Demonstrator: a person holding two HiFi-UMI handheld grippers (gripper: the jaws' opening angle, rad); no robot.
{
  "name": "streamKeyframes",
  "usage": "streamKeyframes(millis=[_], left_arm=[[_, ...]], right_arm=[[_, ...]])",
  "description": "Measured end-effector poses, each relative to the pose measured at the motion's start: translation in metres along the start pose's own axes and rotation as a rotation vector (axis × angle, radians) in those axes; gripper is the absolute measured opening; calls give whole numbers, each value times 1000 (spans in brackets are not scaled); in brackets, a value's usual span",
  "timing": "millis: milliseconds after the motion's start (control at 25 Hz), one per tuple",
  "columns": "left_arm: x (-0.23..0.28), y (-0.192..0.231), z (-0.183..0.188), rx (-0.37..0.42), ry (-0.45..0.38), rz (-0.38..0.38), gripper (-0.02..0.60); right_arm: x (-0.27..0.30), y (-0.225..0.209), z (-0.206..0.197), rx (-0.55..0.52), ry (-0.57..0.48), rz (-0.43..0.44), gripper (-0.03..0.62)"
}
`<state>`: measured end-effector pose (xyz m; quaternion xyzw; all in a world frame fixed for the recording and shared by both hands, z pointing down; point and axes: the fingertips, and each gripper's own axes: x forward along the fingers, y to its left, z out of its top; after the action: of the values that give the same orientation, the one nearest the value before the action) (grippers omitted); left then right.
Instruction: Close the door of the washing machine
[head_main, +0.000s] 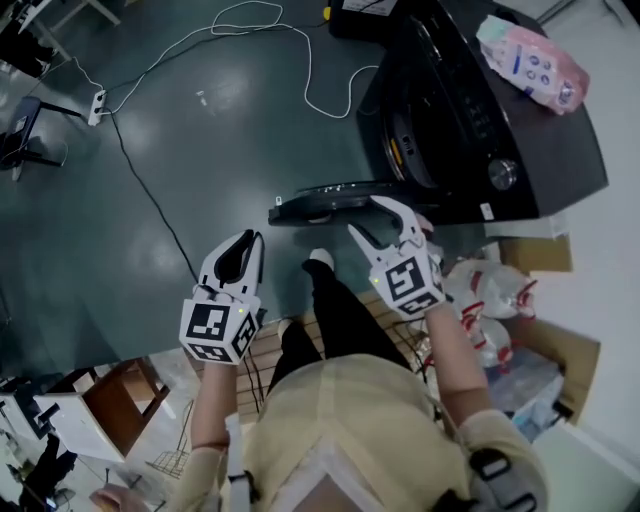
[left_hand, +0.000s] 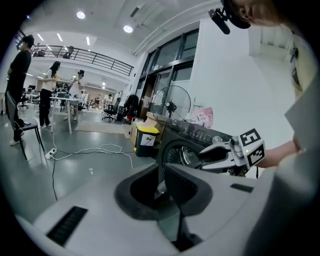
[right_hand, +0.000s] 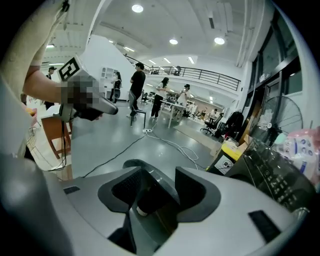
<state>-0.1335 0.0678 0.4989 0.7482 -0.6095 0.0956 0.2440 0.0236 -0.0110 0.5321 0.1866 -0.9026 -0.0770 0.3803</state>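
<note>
Head view: a black washing machine (head_main: 470, 110) stands on the floor at upper right.
Door (head_main: 310, 205): swung wide open, seen edge-on, reaching out from the machine's front.
Drum (left_hand: 186, 156): in the left gripper view its metal wall shows through the open port.
Machine top: carries a pink-and-white pack (head_main: 535, 62).
Right gripper (head_main: 365, 218): fingers apart, just beside the door's edge; whether they touch is unclear.
Left gripper (head_main: 248, 240): fingers together, holding nothing, apart from the door.
Cardboard box (head_main: 575, 350): beside the machine, crumpled plastic bags (head_main: 480, 290) at its rim.
</note>
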Motion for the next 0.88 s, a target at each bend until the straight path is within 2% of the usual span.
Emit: streamKeyframes(millis=[280,520,880], left_arm=[[36,-12,19,-35,32,42,41],[56,-14,27,-49,70,66,41],[54,-13,48,17,84,99,41]], right_arm=[[17,-4,-21,-56,36,160,186],[27,-7,-23,-111,44,228,186],[33,-4,-30,-159,60,226,158]])
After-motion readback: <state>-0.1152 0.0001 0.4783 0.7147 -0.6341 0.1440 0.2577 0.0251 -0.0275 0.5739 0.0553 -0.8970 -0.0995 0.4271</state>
